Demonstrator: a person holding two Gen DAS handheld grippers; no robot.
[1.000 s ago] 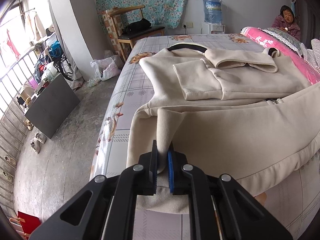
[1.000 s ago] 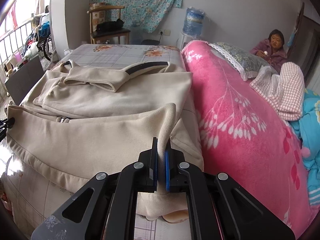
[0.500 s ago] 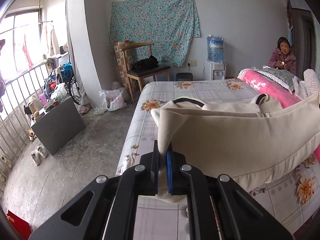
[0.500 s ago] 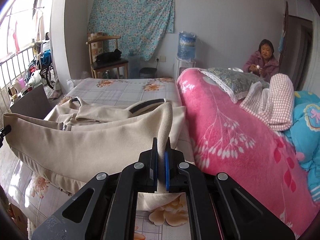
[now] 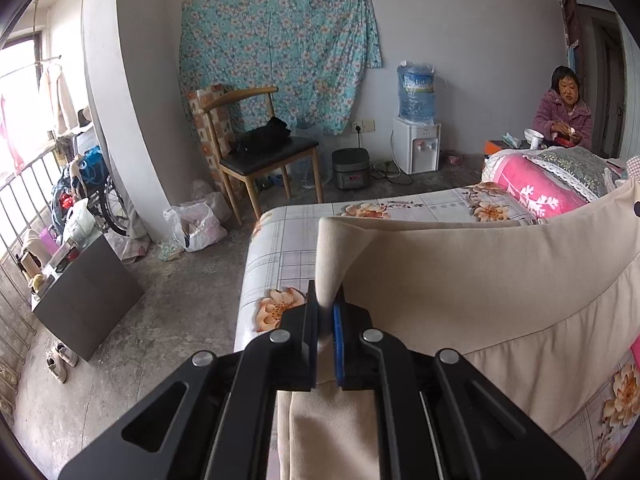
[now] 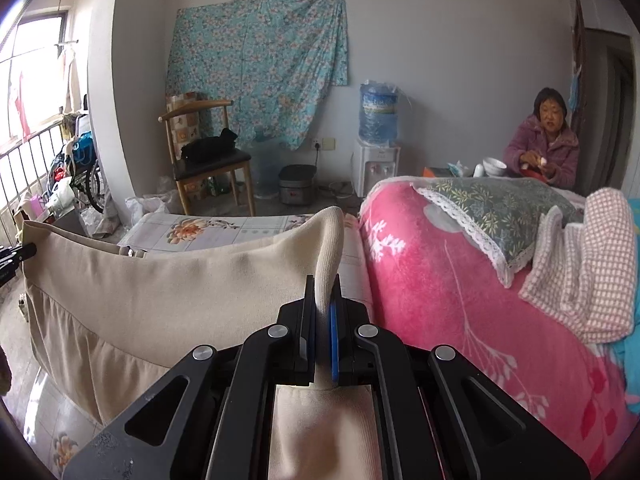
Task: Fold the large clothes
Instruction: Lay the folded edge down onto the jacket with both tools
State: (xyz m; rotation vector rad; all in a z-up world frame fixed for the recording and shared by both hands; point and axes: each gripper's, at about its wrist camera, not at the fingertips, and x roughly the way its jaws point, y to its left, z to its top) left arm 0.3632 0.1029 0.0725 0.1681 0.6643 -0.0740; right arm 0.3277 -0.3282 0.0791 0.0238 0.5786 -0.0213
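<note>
A large cream jacket (image 5: 460,280) is held up above the floral bed sheet (image 5: 288,248), stretched between my two grippers. My left gripper (image 5: 326,312) is shut on one corner of its hem edge. My right gripper (image 6: 322,308) is shut on the other corner, and the same jacket (image 6: 168,292) spreads to the left in the right wrist view. The raised cloth hangs like a curtain and hides the rest of the garment and most of the bed behind it. The left gripper's tip (image 6: 16,254) shows at the far left of the right wrist view.
A rolled pink blanket (image 6: 460,292) with a grey-green pillow (image 6: 492,208) lies along the bed's right side. A wooden chair (image 5: 256,152), a water dispenser (image 5: 416,128) and a seated person (image 5: 562,112) are by the far wall. A dark cabinet (image 5: 84,300) stands on the floor at left.
Both grippers have lifted the jacket's hem edge up off the bed. The folded sleeves and body that lay in view are now hidden behind the raised cloth.
</note>
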